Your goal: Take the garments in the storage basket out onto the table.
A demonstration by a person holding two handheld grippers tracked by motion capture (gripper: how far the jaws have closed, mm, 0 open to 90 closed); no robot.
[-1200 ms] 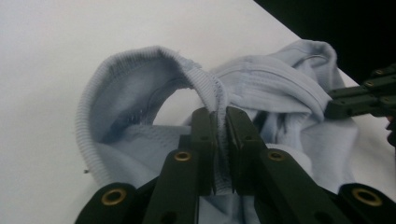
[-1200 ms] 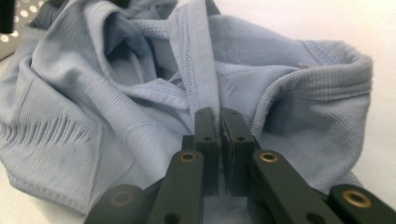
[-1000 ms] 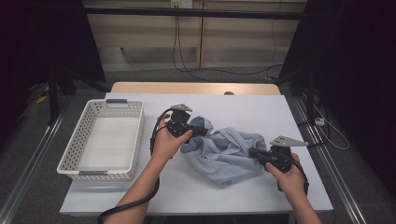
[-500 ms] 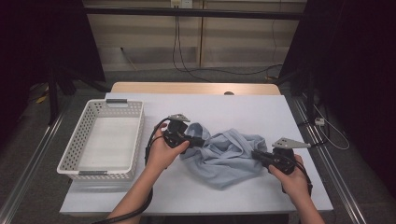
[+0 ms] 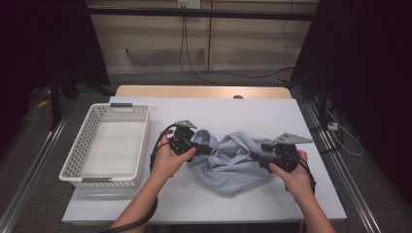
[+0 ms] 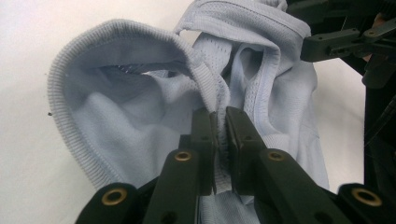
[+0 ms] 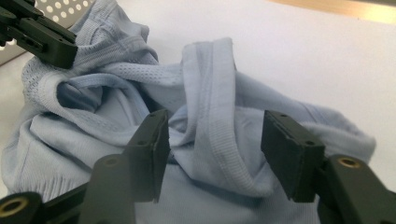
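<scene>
The shirt (image 5: 228,162) lies crumpled on the table (image 5: 252,114), right of centre. The basket (image 5: 80,160) sits at its 9 o'clock, near the left edge. The left gripper (image 5: 206,149) is at the shirt's 10 o'clock edge, the right gripper (image 5: 257,158) at its 3 o'clock.

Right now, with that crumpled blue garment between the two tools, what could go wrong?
The left tool pinches only a thin ribbed edge of the blue garment; a pull might slip it free. The right tool has just been opening, its pads off the cloth, so that side may sag. The twisted folds could snag on a tool.
</scene>
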